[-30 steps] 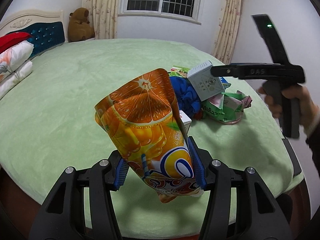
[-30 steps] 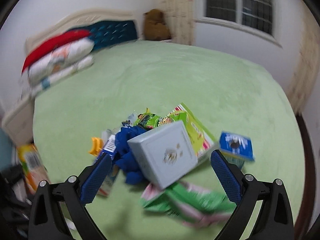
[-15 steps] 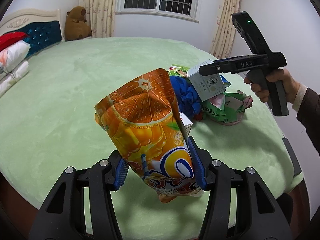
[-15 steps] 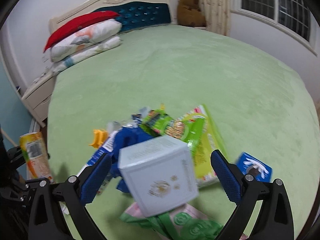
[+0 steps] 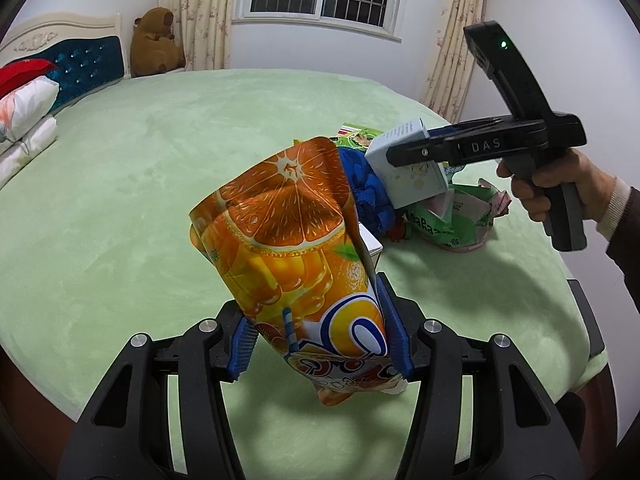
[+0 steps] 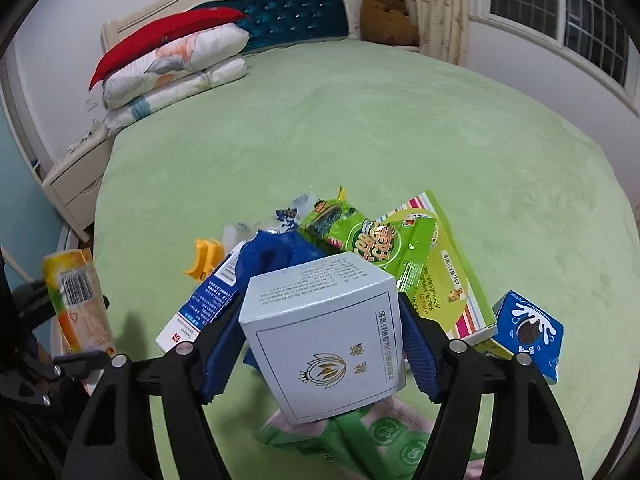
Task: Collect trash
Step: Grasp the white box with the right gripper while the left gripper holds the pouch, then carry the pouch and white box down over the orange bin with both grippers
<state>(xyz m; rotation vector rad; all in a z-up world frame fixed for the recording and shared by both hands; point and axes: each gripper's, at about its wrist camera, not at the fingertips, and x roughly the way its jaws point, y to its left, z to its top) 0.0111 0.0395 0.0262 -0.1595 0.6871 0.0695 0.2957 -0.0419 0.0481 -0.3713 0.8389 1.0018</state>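
I hold two grippers over a wide bed covered in pale green.

In the left wrist view, my left gripper sits at bottom centre, its two blue pads pressed against the lower part of one orange juice pouch, which stands up out of the grip, tilted toward the upper right. Right of it, at middle right of the frame, my right hand grips the black handle of my right gripper, whose jaws are clamped on one pale blue box, held above the trash pile.

In the right wrist view, at the far left edge, the same pouch shows its barcode side. At upper left, three stacked pillows lean by the headboard: one red on top, two white below. At bottom centre the box fills the space between my two blue pads, both touching its sides. Behind it lie one yellow clip, one blue-and-white carton, one crumpled blue cloth, one green snack bag and one flat striped green box. At lower right is one small blue milk carton. Beneath the held box lies one green-and-pink wrapper. One brown teddy bear sits at the top, right of centre.
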